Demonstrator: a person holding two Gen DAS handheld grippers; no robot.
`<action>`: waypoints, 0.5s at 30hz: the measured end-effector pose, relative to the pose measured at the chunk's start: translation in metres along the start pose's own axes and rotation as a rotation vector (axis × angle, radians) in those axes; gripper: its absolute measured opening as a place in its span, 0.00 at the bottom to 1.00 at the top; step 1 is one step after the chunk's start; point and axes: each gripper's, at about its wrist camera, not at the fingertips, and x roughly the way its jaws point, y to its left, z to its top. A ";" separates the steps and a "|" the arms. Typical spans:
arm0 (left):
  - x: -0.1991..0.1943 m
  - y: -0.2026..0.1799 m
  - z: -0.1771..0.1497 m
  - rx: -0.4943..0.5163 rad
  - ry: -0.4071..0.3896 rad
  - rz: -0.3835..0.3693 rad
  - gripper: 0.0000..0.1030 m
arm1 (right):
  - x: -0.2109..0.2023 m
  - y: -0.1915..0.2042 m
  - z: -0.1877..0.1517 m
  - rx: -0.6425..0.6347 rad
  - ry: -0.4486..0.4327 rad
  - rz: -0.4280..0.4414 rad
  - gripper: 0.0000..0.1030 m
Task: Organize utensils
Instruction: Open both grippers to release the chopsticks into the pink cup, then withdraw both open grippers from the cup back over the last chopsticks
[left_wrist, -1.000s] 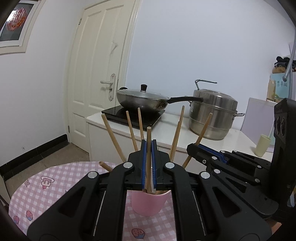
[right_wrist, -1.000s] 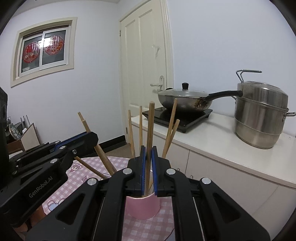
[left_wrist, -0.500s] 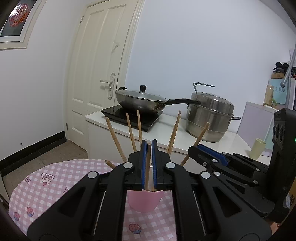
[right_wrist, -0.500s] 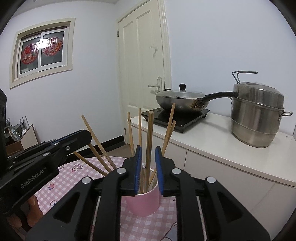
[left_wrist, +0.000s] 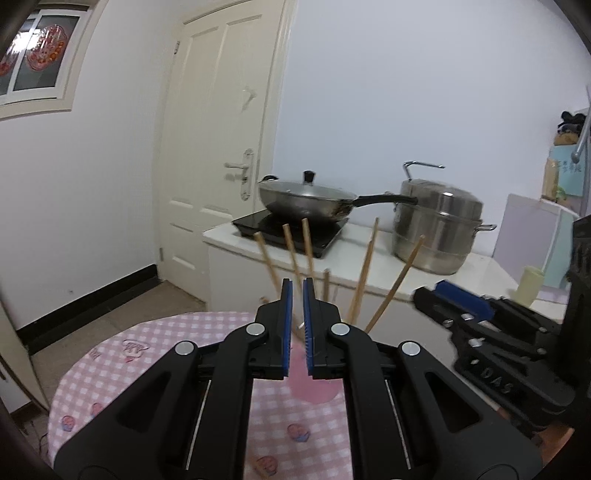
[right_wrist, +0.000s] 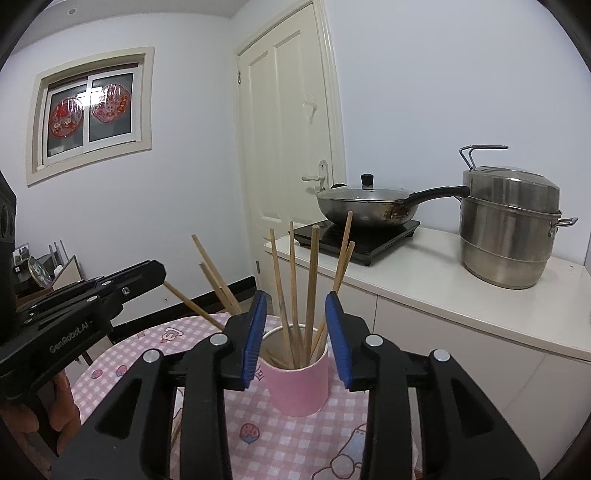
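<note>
Wooden chopsticks (right_wrist: 312, 280) standing in the pink cup (right_wrist: 297, 380) on your checked tablecloth (right_wrist: 295, 439), tops fanned upward, your right gripper (right_wrist: 295, 334) just opening, empty, astride them, your left gripper (left_wrist: 297, 325) closed, empty.

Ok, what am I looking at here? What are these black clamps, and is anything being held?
A person holds two hand tools, each with two fingers and a camera looking along them. One picture is from the left gripper, the other from the right gripper. On the table, on a pink checked cloth, stands a pink cup of chopsticks. The left fingers are almost shut on nothing. The right fingers have just been opening and grip nothing; the chopsticks seen between them stand in the cup.
</note>
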 end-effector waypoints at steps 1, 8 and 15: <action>-0.002 0.002 -0.001 0.002 0.002 0.014 0.06 | -0.003 0.001 -0.001 0.000 -0.001 0.002 0.32; -0.022 0.017 -0.010 0.000 0.004 0.075 0.06 | -0.018 0.011 -0.004 -0.015 -0.021 0.008 0.37; -0.043 0.029 -0.021 -0.004 -0.002 0.123 0.09 | -0.032 0.027 -0.008 -0.042 -0.039 0.022 0.43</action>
